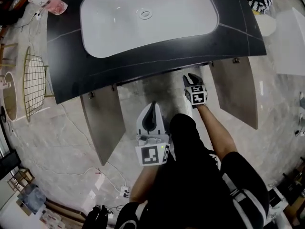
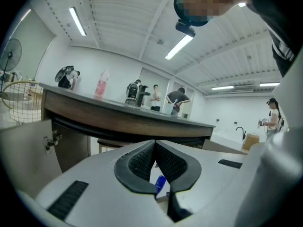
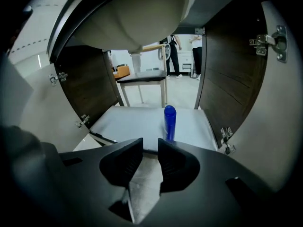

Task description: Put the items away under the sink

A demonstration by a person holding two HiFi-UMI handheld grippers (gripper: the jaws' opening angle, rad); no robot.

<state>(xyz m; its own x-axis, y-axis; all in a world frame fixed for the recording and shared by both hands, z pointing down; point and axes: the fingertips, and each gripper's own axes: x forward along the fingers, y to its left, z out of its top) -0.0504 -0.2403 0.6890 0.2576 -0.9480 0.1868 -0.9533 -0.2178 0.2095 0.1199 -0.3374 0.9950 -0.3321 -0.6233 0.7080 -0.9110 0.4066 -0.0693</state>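
Observation:
A blue bottle [image 3: 169,122] stands upright on the pale floor [image 3: 128,121] of the cabinet under the sink. My right gripper [image 3: 150,151] is just outside the cabinet's front edge, short of the bottle, its black jaws a little apart with nothing between them. In the head view this gripper [image 1: 191,77] points into the opening below the dark countertop [image 1: 152,56]. My white left gripper [image 1: 152,106] hangs further back over the floor, tilted upward, jaws shut and empty [image 2: 155,144]. A pink bottle [image 1: 50,3] lies on the counter's far left corner.
Both cabinet doors stand wide open, the left door [image 1: 102,125] and the right door [image 1: 236,89]. The basin's underside [image 3: 137,13] bulges down above the cabinet. A wire basket [image 1: 34,82] and a cable [image 1: 81,132] are on the marble floor at left.

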